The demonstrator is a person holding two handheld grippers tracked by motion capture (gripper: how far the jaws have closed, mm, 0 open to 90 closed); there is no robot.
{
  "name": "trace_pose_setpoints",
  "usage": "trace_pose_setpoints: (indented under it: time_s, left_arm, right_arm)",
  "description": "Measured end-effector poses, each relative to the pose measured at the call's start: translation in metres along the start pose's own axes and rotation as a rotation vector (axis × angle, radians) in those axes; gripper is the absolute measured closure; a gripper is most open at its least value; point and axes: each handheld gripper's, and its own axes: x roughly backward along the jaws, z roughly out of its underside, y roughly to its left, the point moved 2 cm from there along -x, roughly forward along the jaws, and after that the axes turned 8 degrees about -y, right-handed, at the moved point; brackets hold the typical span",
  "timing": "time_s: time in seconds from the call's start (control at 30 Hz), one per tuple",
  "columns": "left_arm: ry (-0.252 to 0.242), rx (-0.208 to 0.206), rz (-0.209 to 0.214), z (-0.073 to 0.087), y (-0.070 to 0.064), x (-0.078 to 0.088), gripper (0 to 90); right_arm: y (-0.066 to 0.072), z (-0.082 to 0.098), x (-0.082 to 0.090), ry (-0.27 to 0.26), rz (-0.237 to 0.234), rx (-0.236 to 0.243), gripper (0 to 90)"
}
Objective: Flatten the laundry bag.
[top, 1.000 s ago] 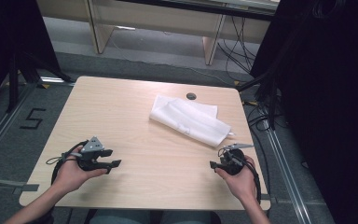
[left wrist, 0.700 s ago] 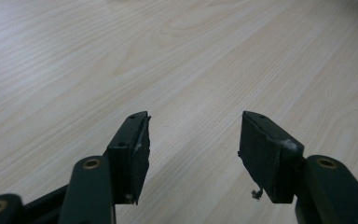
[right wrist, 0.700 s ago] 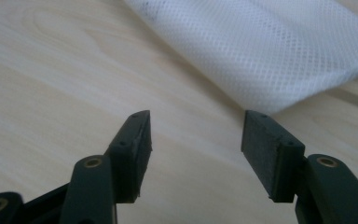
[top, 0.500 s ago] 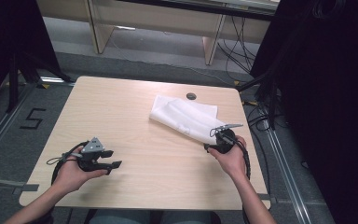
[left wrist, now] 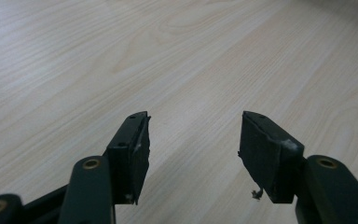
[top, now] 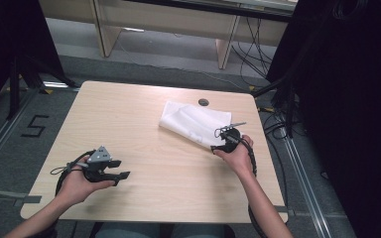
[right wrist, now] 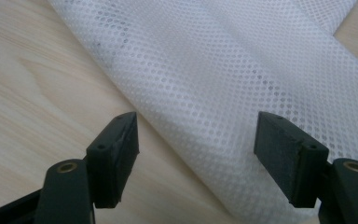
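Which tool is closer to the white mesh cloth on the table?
Right. The right tool is at the white mesh cloth's near edge, jaws open over it. The left tool sits far off over bare wooden table.

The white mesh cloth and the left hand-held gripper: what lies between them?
Only bare wooden table, seen in the high view, separates the left hand-held gripper from the white mesh cloth.
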Motion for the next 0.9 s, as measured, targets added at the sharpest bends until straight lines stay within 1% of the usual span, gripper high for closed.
trace_pose_setpoints:
  time_s: [0.03, 0.07, 0.1, 0.13, 0.17, 0.23, 0.27, 0.3, 0.33, 0.37, 0.4, 0.43, 0.47, 0.5, 0.53, 0.57, 0.6, 0.63, 0.7, 0.73, 0.77, 0.8, 0.83, 0.87, 0.9]
  left_arm:
    - [0.001, 0.004, -0.002, 0.0, 0.0, 0.0, 42.5]
    - [0.006, 0.006, 0.011, 0.0, 0.001, 0.0, 42.5]
    - [0.002, 0.009, 0.013, 0.0, 0.0, -0.001, 42.5]
    - [0.006, 0.002, 0.014, 0.0, 0.001, 0.0, 42.5]
    - [0.005, 0.004, 0.015, 0.0, 0.0, -0.001, 42.6]
    - [0.006, 0.004, 0.015, 0.0, 0.0, -0.001, 42.5]
    - [0.007, 0.021, 0.017, 0.0, -0.001, -0.001, 42.7]
    - [-0.004, 0.019, 0.012, 0.0, -0.001, -0.002, 43.1]
    - [-0.002, 0.006, 0.015, 0.0, 0.0, -0.002, 43.6]
    - [-0.001, 0.008, 0.013, 0.0, 0.0, -0.002, 43.6]
    - [-0.002, 0.014, 0.015, 0.0, -0.001, -0.002, 43.8]
    - [0.003, 0.001, 0.014, 0.0, -0.001, -0.002, 43.8]
    - [0.0, 0.006, 0.019, 0.0, -0.001, -0.002, 43.9]
    - [0.002, 0.007, 0.014, 0.0, -0.001, -0.002, 44.0]
    - [0.002, 0.01, 0.022, 0.001, -0.001, -0.002, 44.1]
    - [0.006, 0.001, 0.021, 0.001, -0.001, -0.003, 44.8]
    - [0.015, -0.006, 0.025, 0.001, -0.001, -0.002, 44.8]
    - [0.007, 0.011, 0.02, 0.001, -0.002, -0.003, 44.9]
    - [0.005, 0.015, 0.019, 0.002, -0.002, -0.004, 44.8]
    - [0.013, 0.006, 0.013, 0.002, -0.002, -0.003, 44.8]
    - [0.014, -0.001, 0.014, 0.002, -0.001, -0.003, 44.8]
    - [0.0, 0.011, 0.015, 0.002, -0.003, -0.004, 44.8]
    - [0.01, -0.001, 0.011, 0.002, -0.002, -0.004, 44.8]
    - [0.009, 0.007, 0.01, 0.002, -0.002, -0.004, 44.8]
    - [0.007, 0.013, 0.011, 0.002, -0.002, -0.004, 44.8]
  right_arm:
    - [0.001, -0.001, -0.002, 0.006, 0.004, -0.001, 31.9]
    - [0.001, -0.002, -0.005, 0.006, 0.004, 0.01, 32.1]
    - [0.002, -0.003, -0.006, 0.019, 0.011, 0.0, 32.2]
    - [0.002, -0.004, -0.01, 0.022, 0.007, 0.025, 32.5]
    - [0.002, -0.005, -0.013, 0.015, 0.006, 0.014, 33.0]
    - [0.002, -0.005, -0.015, 0.018, 0.011, 0.019, 33.5]
    - [0.002, -0.004, -0.017, 0.025, 0.009, 0.026, 34.0]
    - [0.001, -0.004, -0.02, 0.03, 0.005, 0.025, 34.9]
    - [0.002, -0.001, -0.023, 0.056, -0.005, 0.0, 39.7]
    - [0.002, -0.001, -0.023, 0.056, -0.005, 0.0, 39.7]
    - [0.0, -0.001, -0.025, 0.053, -0.005, 0.028, 42.2]
    - [0.0, 0.0, -0.025, 0.063, -0.005, 0.009, 44.4]
    - [-0.001, 0.001, -0.025, 0.061, -0.003, 0.024, 47.8]
    - [0.0, 0.001, -0.025, 0.075, -0.008, 0.012, 53.3]
    - [-0.001, 0.002, -0.024, 0.086, -0.024, 0.021, 54.4]
    - [-0.003, 0.001, -0.025, 0.073, -0.024, 0.054, 60.0]
    - [-0.003, 0.001, -0.025, 0.073, -0.024, 0.054, 60.0]
    - [-0.002, 0.0, -0.025, 0.078, -0.028, 0.039, 62.0]
    - [-0.002, 0.001, -0.025, 0.088, -0.037, 0.028, 66.4]
    - [-0.001, 0.001, -0.024, 0.103, -0.04, 0.001, 68.8]
    - [-0.001, 0.002, -0.024, 0.094, -0.057, -0.003, 75.9]
    - [-0.002, 0.002, -0.024, 0.099, -0.058, 0.006, 78.0]
    - [-0.002, 0.002, -0.024, 0.099, -0.058, 0.006, 78.0]
    - [-0.002, 0.002, -0.024, 0.092, -0.059, 0.018, 80.5]
    - [-0.001, 0.002, -0.024, 0.098, -0.068, 0.018, 83.1]
